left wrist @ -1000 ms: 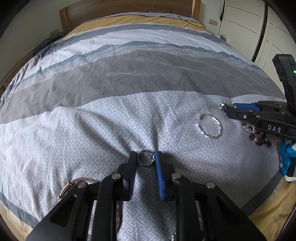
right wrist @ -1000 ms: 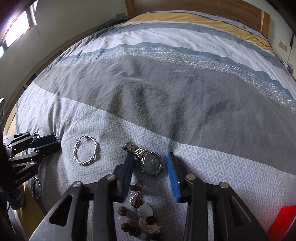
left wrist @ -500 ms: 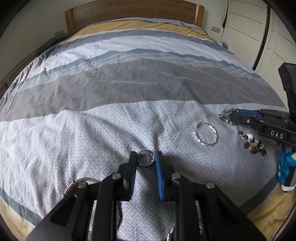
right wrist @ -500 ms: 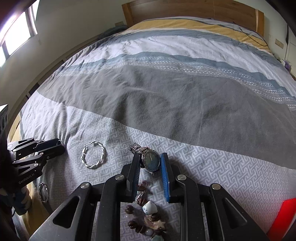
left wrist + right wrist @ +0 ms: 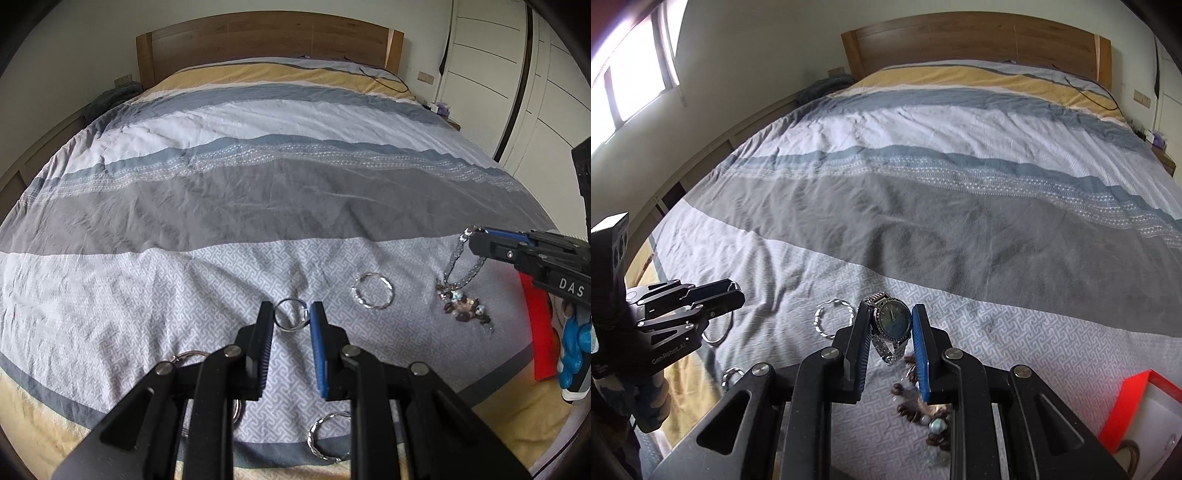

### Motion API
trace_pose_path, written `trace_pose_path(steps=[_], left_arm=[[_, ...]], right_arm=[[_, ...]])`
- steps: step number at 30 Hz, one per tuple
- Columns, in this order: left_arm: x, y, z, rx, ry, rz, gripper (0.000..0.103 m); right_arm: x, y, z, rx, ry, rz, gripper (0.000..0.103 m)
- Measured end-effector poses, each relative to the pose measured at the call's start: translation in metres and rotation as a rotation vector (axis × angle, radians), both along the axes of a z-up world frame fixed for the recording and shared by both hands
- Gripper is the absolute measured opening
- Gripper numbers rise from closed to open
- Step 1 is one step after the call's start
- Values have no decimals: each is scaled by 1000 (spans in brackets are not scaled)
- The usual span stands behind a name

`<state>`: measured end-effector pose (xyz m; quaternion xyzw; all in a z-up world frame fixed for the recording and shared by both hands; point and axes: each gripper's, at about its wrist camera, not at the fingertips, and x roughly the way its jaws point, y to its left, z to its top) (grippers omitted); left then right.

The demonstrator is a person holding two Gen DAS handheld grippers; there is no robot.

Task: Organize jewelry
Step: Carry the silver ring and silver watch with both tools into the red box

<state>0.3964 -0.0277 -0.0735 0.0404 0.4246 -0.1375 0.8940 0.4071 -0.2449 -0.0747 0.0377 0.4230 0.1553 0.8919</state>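
At the near edge of the bed (image 5: 155,280), on the patterned grey band of the cover, both tools have now something between their fingers. The right tool (image 5: 891,323) is clamped on the watch (image 5: 892,320): one second ago its fingers stood wide apart around the watch, which lay flat on the cover; now they press on the two sides of the case. The left wrist view shows the metal strap hanging free below the fingers, clear of the cover. So the watch is lifted. The left tool (image 5: 292,317) is closed on a plain silver ring (image 5: 290,314); it held this ring already one second ago, and it has now risen higher above the cover.

Just below the watch lies the brown bead bracelet (image 5: 925,415). A twisted silver hoop (image 5: 833,321) lies between the two tools. A second twisted hoop (image 5: 327,435) lies nearer to the edge, and one more ring (image 5: 188,356) shows partly behind the left tool.

At the right edge, a red box (image 5: 1126,402) with a white inside stands open. I judge that both pieces are ready to be carried there. The hanging strap may swing or catch on the beads.

Farther away, the striped cover reaches to the wooden headboard (image 5: 975,40).
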Motion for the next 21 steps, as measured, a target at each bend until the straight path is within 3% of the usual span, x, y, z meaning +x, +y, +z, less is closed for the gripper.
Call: trace_pose_path(steps=[9,21], left_arm=[[-41,-5,41,-34,-39,-15,18],[-123,-18,92,-88,-102,-76,18]], right_arm=[[-56,-7,44,3,-42,-24,21],[-154,-33,96,11,-96,-122,21]])
